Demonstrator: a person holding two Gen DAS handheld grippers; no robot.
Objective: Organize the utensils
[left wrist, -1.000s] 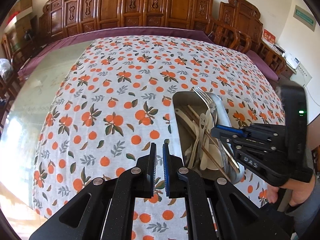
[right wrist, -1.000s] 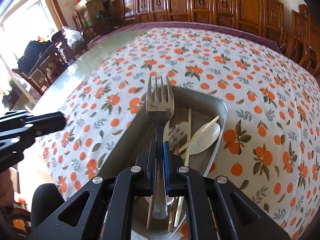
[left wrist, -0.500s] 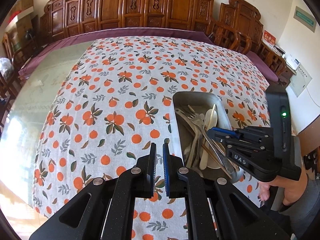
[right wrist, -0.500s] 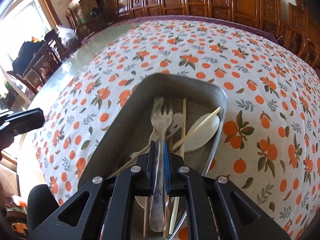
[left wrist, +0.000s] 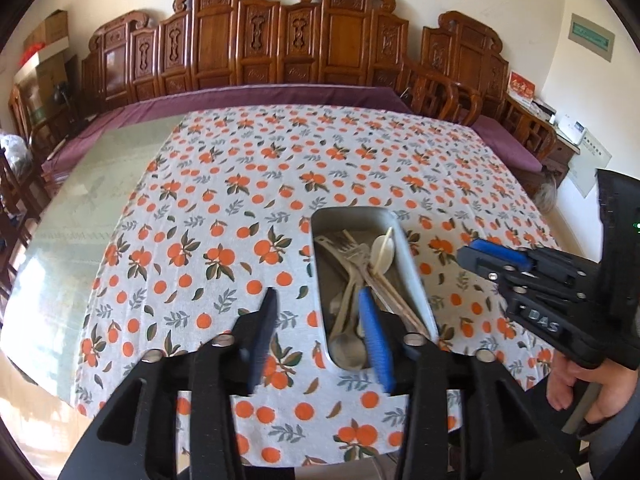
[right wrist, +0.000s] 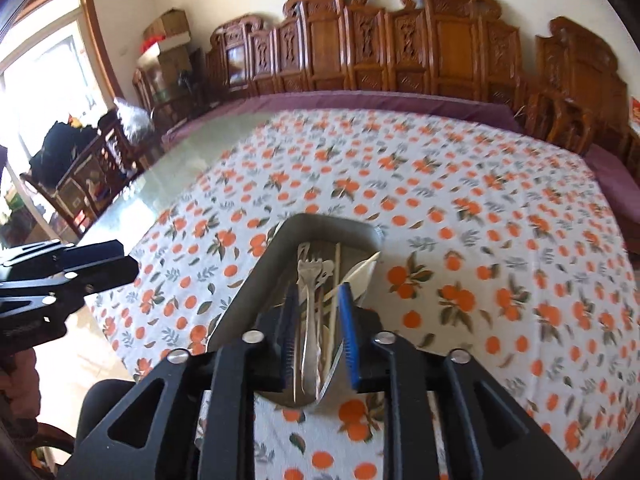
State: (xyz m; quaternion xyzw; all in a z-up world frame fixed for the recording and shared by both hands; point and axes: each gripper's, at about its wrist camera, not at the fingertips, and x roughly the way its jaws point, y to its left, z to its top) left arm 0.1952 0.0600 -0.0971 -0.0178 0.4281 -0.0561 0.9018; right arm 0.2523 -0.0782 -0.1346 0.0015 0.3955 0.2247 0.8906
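— Nearest us, what are the tongs doing?
— The left gripper stands wide, empty, at the metal tray's near end; the right gripper is parted too, holding nothing.
— And the fork?
— Lying in the tray with spoons and chopsticks (orange-print tablecloth beyond).

Bright daylight pours in through the window, glaring off the bare tabletop; the right wrist view is motion-smeared, both bowed at the edges.
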